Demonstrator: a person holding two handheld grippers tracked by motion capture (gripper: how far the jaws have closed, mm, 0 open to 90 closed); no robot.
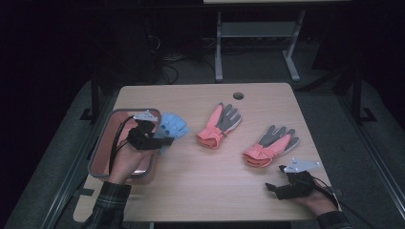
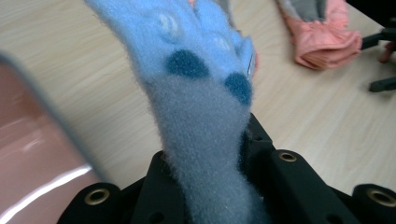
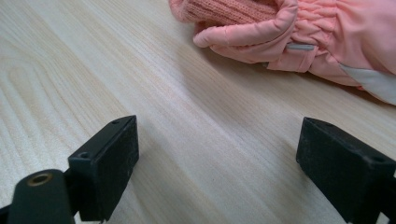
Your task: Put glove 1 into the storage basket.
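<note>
A fuzzy blue glove (image 1: 173, 126) with a grey cuff and dark blue dots (image 2: 196, 107) hangs between the jaws of my left gripper (image 1: 165, 140), which is shut on the cuff (image 2: 205, 163). The gripper holds it above the table, just right of the tray (image 1: 98, 150). Two pink gloves with grey palms lie flat on the table, one in the middle (image 1: 219, 125) and one to the right (image 1: 270, 145). My right gripper (image 1: 272, 187) rests near the front right edge, open (image 3: 217, 158) with only bare wood between its jaws. The cuff of the right pink glove (image 3: 299, 32) lies just beyond it.
The pink tray with a grey rim (image 2: 51, 112) sits at the table's left side, under my left hand. A round cable hole (image 1: 238, 95) is at the far edge of the wooden table (image 1: 200, 181). Beyond it stand dark floor and a metal frame (image 1: 258, 33).
</note>
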